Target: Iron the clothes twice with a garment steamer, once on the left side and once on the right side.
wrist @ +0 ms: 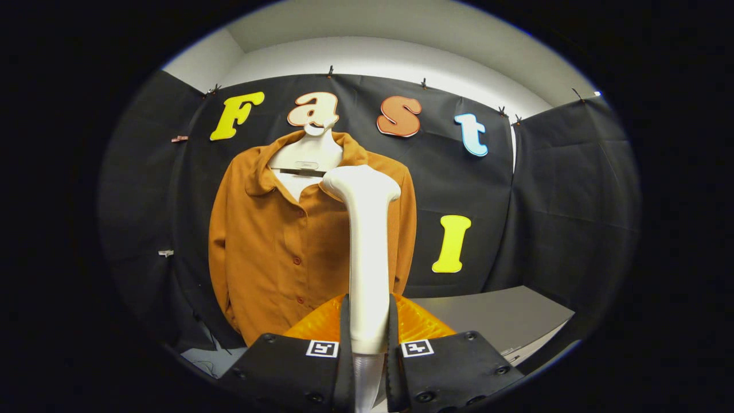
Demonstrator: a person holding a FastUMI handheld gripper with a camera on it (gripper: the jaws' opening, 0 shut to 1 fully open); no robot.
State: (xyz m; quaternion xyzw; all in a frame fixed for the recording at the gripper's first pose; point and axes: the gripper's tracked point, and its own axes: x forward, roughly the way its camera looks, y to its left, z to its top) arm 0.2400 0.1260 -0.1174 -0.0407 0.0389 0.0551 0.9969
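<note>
An orange-brown button shirt (269,246) hangs on a white mannequin bust (307,155) against the black booth wall. A white garment steamer (367,241) stands upright between my fingers, its handle clamped from both sides. Its head (360,182) rises in front of the shirt's right shoulder, just right of the button placket; I cannot tell whether it touches the cloth. My gripper (367,338) is shut on the steamer's handle, well below the head.
A grey table (504,321) lies low on the right, beyond my fingers. Black cloth walls (573,201) close the booth at the back and both sides. Cables trail on the floor below the shirt's left hem.
</note>
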